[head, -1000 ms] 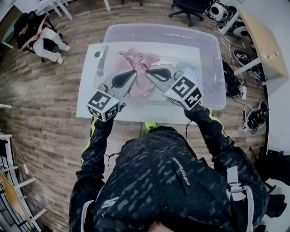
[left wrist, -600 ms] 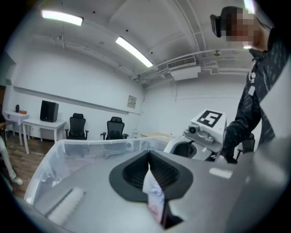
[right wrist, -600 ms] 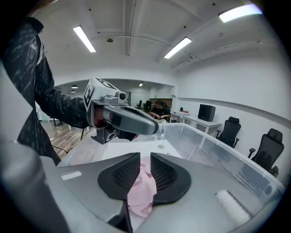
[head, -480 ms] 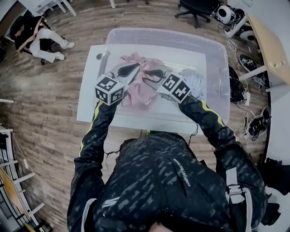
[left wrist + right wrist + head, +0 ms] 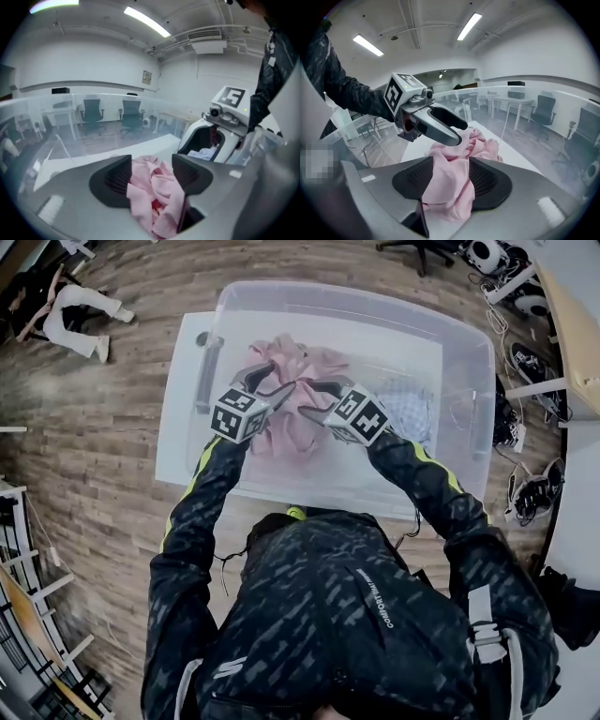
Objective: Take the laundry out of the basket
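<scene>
Clear plastic tub [image 5: 467, 418] is walling you in | your left gripper [image 5: 151, 169] and right gripper [image 5: 450, 176] are pointing downward | both jaws are just parting, half-wide, around crumpled pink cloth [image 5: 305, 362].

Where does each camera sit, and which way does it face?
Head view: on the person's head, facing steeply down into the clear bin; shows sleeves, left tongs, right tongs.
Left gripper view: on left tongs, along jaws just opening, pink garment between; right tongs, sleeve beyond.
Right gripper view: on right tongs, same; left tongs, sleeve beyond.
Shared: pink garment.
</scene>
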